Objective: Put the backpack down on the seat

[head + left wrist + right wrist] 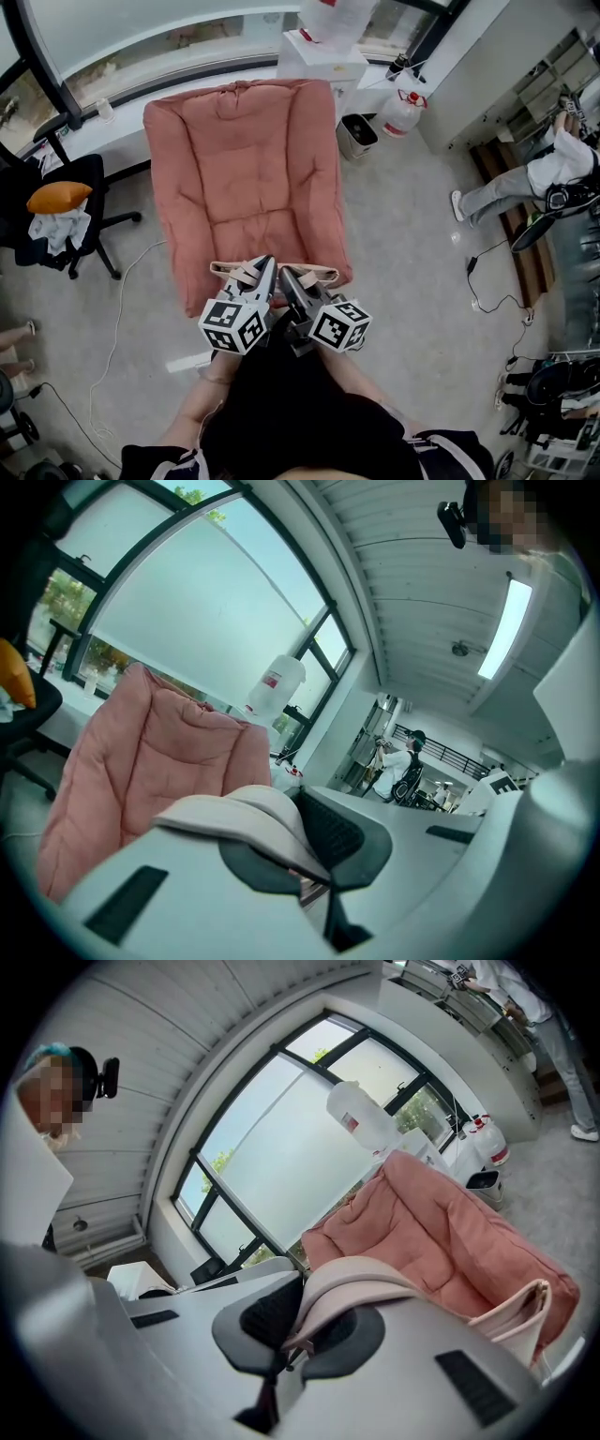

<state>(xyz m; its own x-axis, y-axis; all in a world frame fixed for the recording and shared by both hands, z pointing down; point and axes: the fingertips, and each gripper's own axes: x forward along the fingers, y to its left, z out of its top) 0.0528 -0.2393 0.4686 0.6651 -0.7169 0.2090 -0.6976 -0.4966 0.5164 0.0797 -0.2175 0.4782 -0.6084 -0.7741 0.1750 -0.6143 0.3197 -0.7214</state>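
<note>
Clamps left tongs (265, 269) and right tongs (290, 277), side by side, each tight on a cream padded strap (246, 810). Holds cream fabric backpack (230, 271) at front lip of pink quilted seat (244, 169), with cushion straight ahead, equally near both.

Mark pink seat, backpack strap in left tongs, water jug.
pink seat (246, 159), head view, cushion middle.
backpack strap (234, 808), left gripper view, top of loop.
water jug (361, 1115), right gripper view, body.

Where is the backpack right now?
Head view, lower centre: the backpack is at the front edge of the pink seat, its straps clamped in the left gripper and right gripper.
</note>
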